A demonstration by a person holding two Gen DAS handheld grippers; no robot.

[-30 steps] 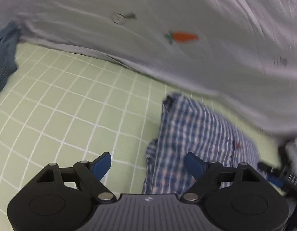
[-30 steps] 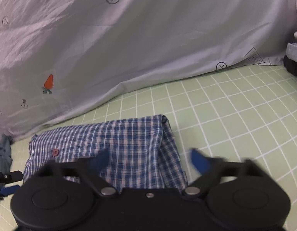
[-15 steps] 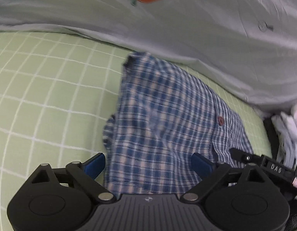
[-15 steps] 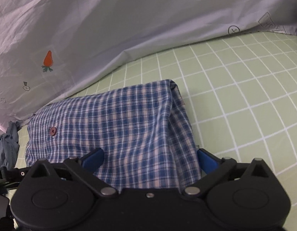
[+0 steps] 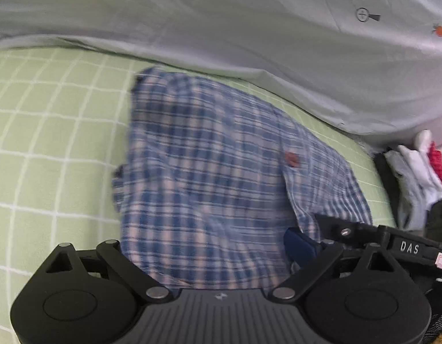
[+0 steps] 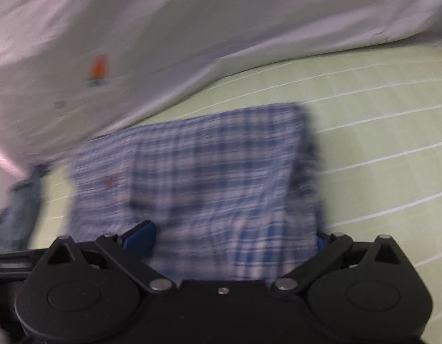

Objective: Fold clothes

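Green gridded sheet (image 5: 48, 132) fills the left side of the left wrist view, with a pale grey duvet (image 5: 249, 51) printed with carrots bunched across the top. Folded blue plaid shirt (image 5: 221, 177) lies mid-frame, its reddish button (image 5: 291, 159) showing right of center. The left gripper (image 5: 212, 253) is spread wide at the bottom, straddling the shirt's near edge; only its right blue finger (image 5: 299, 245) shows, the other is under the cloth. At lower right the other gripper's black arm pokes in, and a pile of grey, white and red clothes (image 5: 416, 172) sits at the right edge.

Right wrist view is pretty blurry. Same sheet (image 6: 378, 114) on the right, duvet (image 6: 163, 43) across the top, plaid shirt (image 6: 206, 177) in the center. The right gripper (image 6: 232, 236) is also spread wide around the shirt's near edge, left blue finger (image 6: 140, 236) resting on the fabric. Some denim-looking garment (image 6: 20, 206) sits at the left edge.
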